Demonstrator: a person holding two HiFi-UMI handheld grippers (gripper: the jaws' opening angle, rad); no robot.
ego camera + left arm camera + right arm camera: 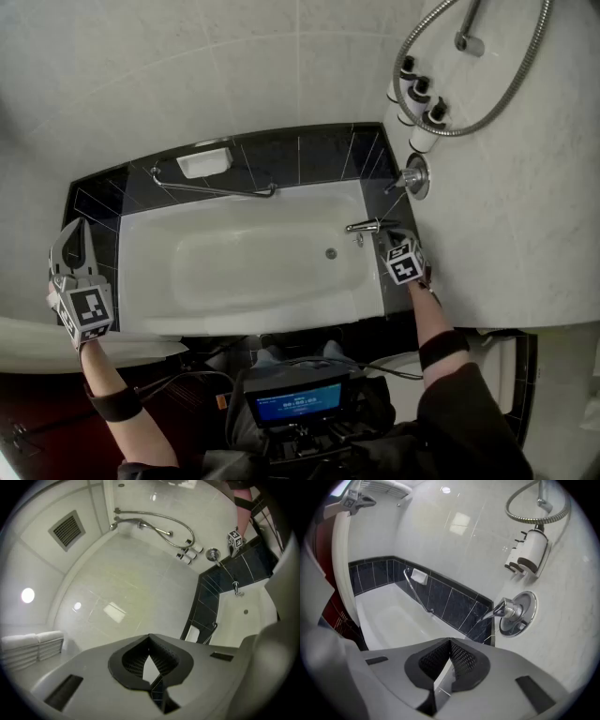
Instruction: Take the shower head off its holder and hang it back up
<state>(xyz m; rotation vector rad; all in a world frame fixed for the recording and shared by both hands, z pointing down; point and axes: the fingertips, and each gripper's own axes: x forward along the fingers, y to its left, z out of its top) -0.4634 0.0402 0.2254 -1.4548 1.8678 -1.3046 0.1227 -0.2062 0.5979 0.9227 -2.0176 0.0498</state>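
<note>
This was a bathroom. A white built-in bathtub [244,267] sat in a surround of dark glossy wall tiles [309,155], with a chrome grab bar [211,190] along the back. A coiled metal shower hose [506,94] hung beside three wall-mounted dispenser bottles [420,94], and folded white towels [30,646] lay stacked nearby.

Two grippers are showing: left gripper [73,234], right gripper [389,234]. One bathtub [150,234] is sitting below. Three wall bottles [420,89] are hanging in a row. Also showing: one shower hose [506,94], one grab bar [211,190], one soap dish [204,162], one spout [364,226], one valve handle [412,176], one drain [331,253].
</note>
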